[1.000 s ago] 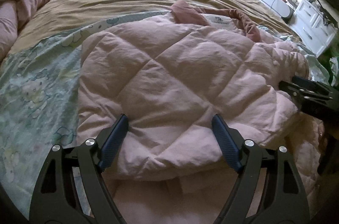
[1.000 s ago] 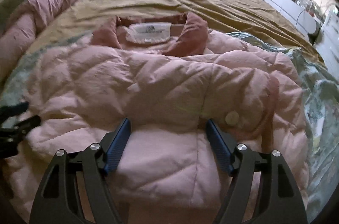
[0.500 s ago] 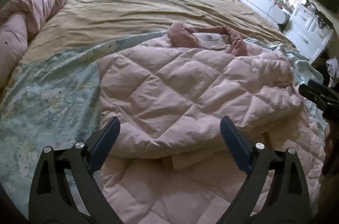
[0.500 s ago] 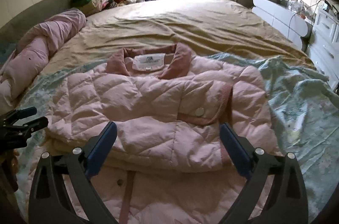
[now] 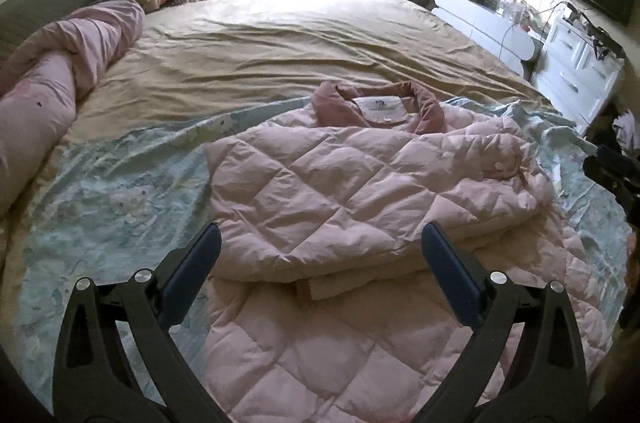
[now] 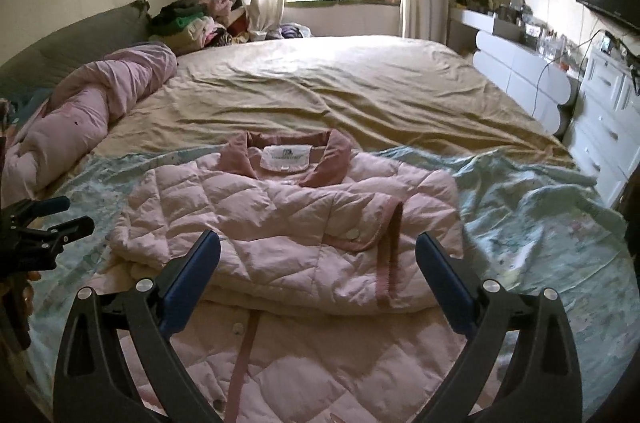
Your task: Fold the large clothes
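— Hanging spread wide, both the left gripper (image 5: 320, 263) and right gripper (image 6: 318, 263) are gripping nothing. Why?

— They're clearing the pink quilted coat (image 6: 288, 223), which is lying mid-frame on the bed (image 6: 340, 91), its upper part doubled over the hem.

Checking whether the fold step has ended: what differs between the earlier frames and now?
Both grippers let go and backed up and away: the left gripper and right gripper had their fingers spread on the pink quilted jacket; now both are wide open and off it. The jacket stays folded on the bed, collar at the far end.
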`<state>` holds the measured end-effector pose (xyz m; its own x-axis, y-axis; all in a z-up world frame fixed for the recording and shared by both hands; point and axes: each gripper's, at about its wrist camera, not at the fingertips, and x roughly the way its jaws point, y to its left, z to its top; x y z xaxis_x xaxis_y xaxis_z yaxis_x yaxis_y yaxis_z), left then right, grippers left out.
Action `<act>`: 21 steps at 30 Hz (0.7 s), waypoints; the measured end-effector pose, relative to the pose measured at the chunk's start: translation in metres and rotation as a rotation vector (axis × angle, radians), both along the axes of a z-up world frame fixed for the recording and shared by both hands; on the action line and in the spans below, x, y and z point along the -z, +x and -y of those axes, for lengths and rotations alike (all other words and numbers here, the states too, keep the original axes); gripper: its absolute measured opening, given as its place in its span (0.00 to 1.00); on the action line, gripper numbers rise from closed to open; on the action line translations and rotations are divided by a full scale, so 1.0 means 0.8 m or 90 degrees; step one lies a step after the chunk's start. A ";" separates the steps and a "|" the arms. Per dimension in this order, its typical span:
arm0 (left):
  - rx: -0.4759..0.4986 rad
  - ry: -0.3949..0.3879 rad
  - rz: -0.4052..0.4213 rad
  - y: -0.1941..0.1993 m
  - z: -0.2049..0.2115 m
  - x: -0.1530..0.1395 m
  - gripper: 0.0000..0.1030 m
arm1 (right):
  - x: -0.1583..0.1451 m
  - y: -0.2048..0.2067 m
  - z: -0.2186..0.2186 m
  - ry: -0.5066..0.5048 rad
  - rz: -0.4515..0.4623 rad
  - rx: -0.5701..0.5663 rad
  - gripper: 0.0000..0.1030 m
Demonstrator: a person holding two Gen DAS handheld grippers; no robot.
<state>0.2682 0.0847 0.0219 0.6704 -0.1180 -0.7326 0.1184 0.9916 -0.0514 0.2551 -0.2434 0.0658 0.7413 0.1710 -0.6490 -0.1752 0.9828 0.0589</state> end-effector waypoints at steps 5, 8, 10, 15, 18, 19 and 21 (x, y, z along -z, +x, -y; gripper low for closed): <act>-0.005 -0.005 0.021 -0.020 0.001 -0.015 0.91 | -0.015 -0.018 0.009 0.004 0.015 -0.001 0.95; -0.005 -0.007 0.032 -0.031 0.003 -0.023 0.91 | -0.021 -0.029 0.010 0.003 0.023 -0.003 0.95; -0.004 -0.005 0.038 -0.039 0.005 -0.028 0.91 | -0.025 -0.036 0.011 0.002 0.028 -0.004 0.95; -0.006 -0.008 0.057 -0.062 0.008 -0.041 0.91 | -0.034 -0.054 0.012 -0.001 0.040 -0.007 0.96; -0.006 -0.009 0.066 -0.076 0.008 -0.048 0.91 | -0.040 -0.066 0.011 -0.005 0.048 -0.010 0.96; -0.007 -0.012 0.071 -0.082 0.008 -0.052 0.91 | -0.042 -0.070 0.010 -0.006 0.051 -0.012 0.96; -0.012 -0.020 0.077 -0.093 0.005 -0.055 0.91 | -0.045 -0.081 0.009 -0.011 0.054 -0.015 0.96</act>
